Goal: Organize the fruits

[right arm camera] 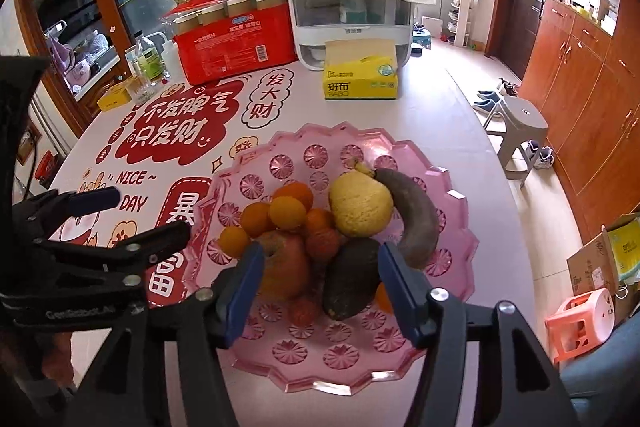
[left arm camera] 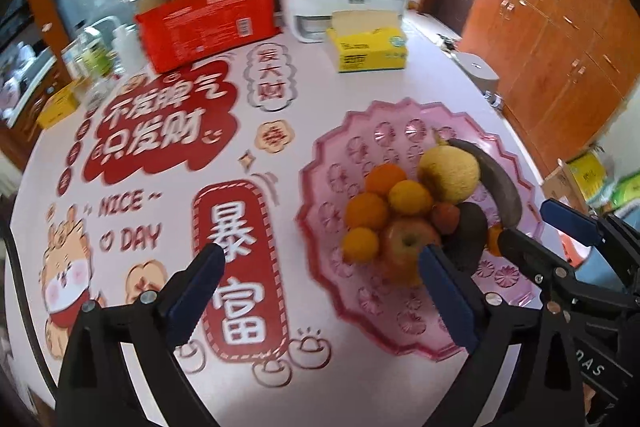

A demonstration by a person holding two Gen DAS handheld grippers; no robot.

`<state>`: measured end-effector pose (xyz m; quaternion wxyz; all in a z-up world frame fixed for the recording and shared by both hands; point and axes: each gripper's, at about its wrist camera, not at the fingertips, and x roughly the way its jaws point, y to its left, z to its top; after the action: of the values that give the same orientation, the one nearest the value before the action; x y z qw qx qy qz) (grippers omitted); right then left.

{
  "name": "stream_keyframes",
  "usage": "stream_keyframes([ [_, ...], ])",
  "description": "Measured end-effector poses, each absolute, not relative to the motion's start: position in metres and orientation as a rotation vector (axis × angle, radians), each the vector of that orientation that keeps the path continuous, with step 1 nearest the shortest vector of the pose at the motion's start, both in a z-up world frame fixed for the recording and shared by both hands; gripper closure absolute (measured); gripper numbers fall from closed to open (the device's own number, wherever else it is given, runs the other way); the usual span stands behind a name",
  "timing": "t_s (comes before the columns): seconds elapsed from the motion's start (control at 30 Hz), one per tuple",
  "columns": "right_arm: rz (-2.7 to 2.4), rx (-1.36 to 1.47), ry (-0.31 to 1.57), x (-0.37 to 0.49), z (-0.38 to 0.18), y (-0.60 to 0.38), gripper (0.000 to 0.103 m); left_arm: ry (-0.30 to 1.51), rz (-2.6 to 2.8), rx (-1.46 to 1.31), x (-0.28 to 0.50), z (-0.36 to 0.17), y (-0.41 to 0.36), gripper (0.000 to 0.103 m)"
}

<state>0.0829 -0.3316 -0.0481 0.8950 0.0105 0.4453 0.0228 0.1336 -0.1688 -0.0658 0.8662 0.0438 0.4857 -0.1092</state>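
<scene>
Both grippers hover over the pink scalloped fruit tray with nothing held: the left gripper gapes wide over the tablecloth and tray edge, while the right gripper stands parted around the dark avocado. An apple, oranges, a yellow pear and a blackened banana are heaped in the tray.

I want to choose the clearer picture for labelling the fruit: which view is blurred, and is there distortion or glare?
Left wrist view: motion-smeared, soft edges on the scalloped pink plastic tray and red apple. Right wrist view: sharper, the yellow pear looks crisp. Both views: fisheye bending and dark corners; the windows are overexposed, but no strong glare on the fruit.
</scene>
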Motion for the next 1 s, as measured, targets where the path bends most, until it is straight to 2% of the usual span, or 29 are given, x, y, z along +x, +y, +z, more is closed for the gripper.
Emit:
stream_keyframes([
  [0.3, 0.064, 0.105, 0.914, 0.06, -0.043, -0.318, 0.042, 1.02, -0.199, 0.048, 0.092, -0.05, -0.141, 0.006],
  [0.43, 0.068, 0.139, 0.921, 0.042, -0.029, -0.308, 0.034, 1.002, -0.148, 0.043, 0.07, -0.038, -0.126, 0.006],
  [0.53, 0.059, 0.143, 0.903, 0.03, -0.015, -0.3, 0.031, 1.011, -0.104, 0.021, 0.058, -0.028, -0.111, 0.006],
  [0.77, 0.085, 0.11, 0.841, 0.002, 0.016, -0.267, 0.03, 0.961, -0.065, 0.047, 0.034, -0.006, -0.095, 0.006],
  [1.0, 0.096, 0.098, 0.83, -0.014, 0.025, -0.245, 0.029, 0.952, -0.053, 0.049, 0.019, 0.003, -0.078, 0.005],
])
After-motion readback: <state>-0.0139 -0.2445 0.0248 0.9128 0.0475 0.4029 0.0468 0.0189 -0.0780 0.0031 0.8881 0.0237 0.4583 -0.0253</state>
